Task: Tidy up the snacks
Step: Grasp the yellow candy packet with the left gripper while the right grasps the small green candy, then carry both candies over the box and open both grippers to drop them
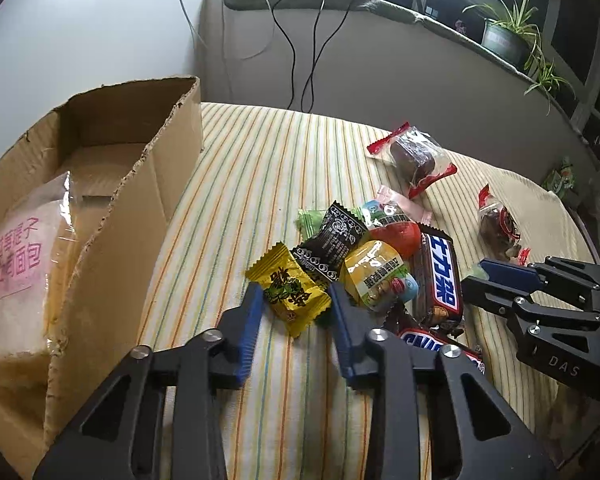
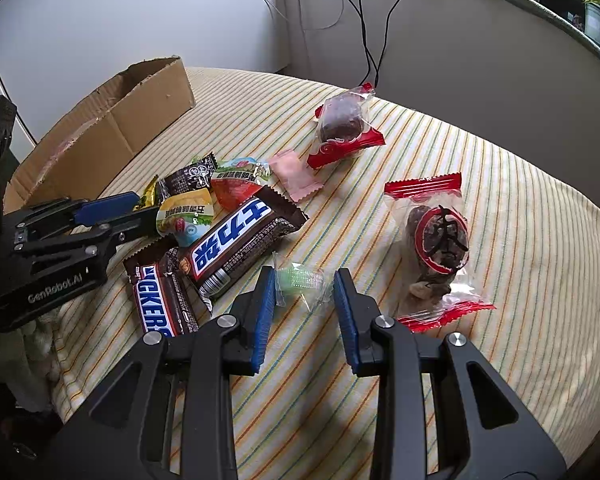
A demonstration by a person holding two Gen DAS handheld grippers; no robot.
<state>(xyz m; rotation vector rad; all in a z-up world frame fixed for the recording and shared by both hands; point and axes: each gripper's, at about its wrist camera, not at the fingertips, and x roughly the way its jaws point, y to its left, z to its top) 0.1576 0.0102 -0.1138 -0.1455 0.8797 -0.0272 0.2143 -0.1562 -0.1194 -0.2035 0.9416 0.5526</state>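
left tongs (image 1: 296, 300) released, straddling yellow candy (image 1: 290, 294) for pickup; right tongs (image 2: 304, 284) released around green candy (image 2: 299, 280); cardboard box (image 1: 112, 184) left, receiving.

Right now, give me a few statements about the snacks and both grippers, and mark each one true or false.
1. The left gripper is open around the yellow candy. True.
2. The right gripper is clamped on a Snickers bar. False: it is open around the green candy.
3. The cardboard box holds a bread packet. True.
4. The two Snickers bars lie inside the box. False: they are on the striped cloth.
5. Both red-ended pastry packets lie outside the box. True.
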